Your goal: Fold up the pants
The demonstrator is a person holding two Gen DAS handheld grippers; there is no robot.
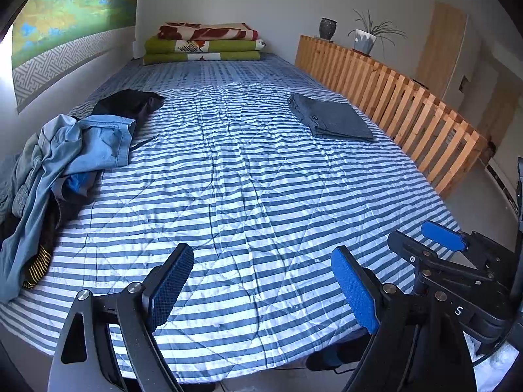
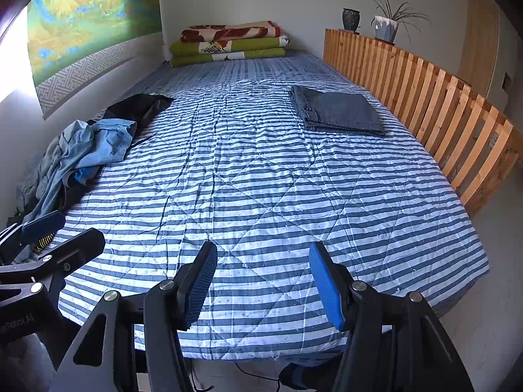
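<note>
Both grippers hover over the foot end of the bed, holding nothing. Left gripper (image 1: 261,281) – jaws spread wide, blue pads facing each other across bare quilt. Right gripper (image 2: 263,284) – same, jaws apart, empty. In the left wrist view the right gripper shows at the lower right edge; in the right wrist view the left gripper shows at the lower left edge, so the two sit side by side, apart.

Striped quilt (image 1: 248,196) covers the whole bed, blue and white bands, wrinkled along the middle.

Pants:
- Folded grey pants (image 1: 333,119) lie flat near the right edge of the bed, just beside the wooden slat rail (image 1: 408,104), roughly halfway up the bed. Neat rectangle, a button visible at the left fold.
- Unfolded heap at the left edge, against the wall: light blue denim pants (image 1: 81,143) on top, crumpled, one leg opening pointing toward the bed centre. Black garment (image 1: 130,103) just beyond it, touching it. Something dark with yellow stripes (image 1: 37,266) pokes out at the near end of the heap – can't tell what.

Both grippers are well clear of the heap and the folded pair.

Head end: stack of folded blankets (image 1: 206,44), green under red-and-cream. On the rail's top ledge – dark vase (image 1: 328,27) and potted plant (image 1: 367,37). Landscape wall hanging (image 1: 75,13) on the left wall.
</note>
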